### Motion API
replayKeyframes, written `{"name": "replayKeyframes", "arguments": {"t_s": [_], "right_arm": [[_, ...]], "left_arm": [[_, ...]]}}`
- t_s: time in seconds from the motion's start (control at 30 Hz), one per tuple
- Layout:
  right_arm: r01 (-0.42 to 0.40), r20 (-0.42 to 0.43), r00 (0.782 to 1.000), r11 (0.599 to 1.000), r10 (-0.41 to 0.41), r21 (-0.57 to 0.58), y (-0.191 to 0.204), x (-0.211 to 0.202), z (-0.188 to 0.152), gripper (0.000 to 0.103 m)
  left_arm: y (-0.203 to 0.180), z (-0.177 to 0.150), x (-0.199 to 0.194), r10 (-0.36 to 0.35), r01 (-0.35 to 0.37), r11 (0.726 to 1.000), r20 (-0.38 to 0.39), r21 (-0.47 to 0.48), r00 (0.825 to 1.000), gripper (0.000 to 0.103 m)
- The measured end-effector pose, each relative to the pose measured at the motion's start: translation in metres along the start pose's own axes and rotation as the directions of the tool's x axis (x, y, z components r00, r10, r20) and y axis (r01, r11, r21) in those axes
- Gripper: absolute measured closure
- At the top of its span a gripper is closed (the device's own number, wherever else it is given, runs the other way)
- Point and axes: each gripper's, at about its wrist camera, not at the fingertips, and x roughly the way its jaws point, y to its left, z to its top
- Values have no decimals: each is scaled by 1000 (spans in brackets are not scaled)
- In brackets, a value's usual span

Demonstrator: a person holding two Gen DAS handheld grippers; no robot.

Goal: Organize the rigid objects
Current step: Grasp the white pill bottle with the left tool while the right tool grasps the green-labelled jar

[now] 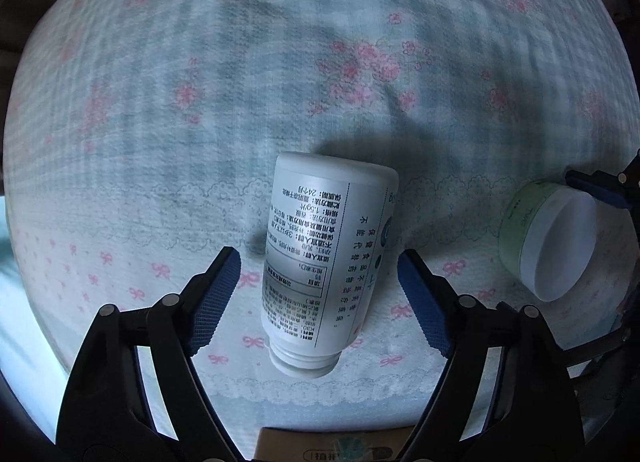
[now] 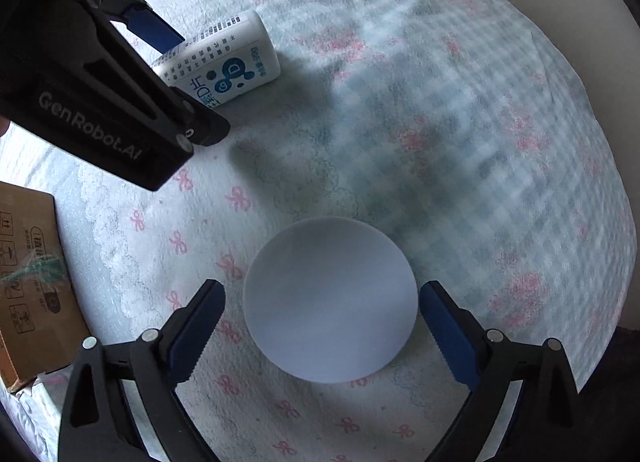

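While lying capless, white bottle point(image 1: 326, 262) shows nothing inside.

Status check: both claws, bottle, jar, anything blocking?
Left claw open, straddling the white bottle lying capless on the cloth. Right claw open around the round jar, pads not touching. Cardboard box off to the side, nothing blocking.
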Motion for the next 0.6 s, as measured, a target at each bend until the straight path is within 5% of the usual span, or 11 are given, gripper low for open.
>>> {"name": "replayKeyframes", "arguments": {"t_s": [0.27,0.6], "right_arm": [[12,4,1000,1000,-12,4,0,9,2,30],[15,6,1000,1000,-15,-10,-4,4,11,35]], "left_arm": [[-13,22,8,-9,9,999,-4,44,1000,54],[-3,19,3,-44,43,999,32,30,999,55]]}}
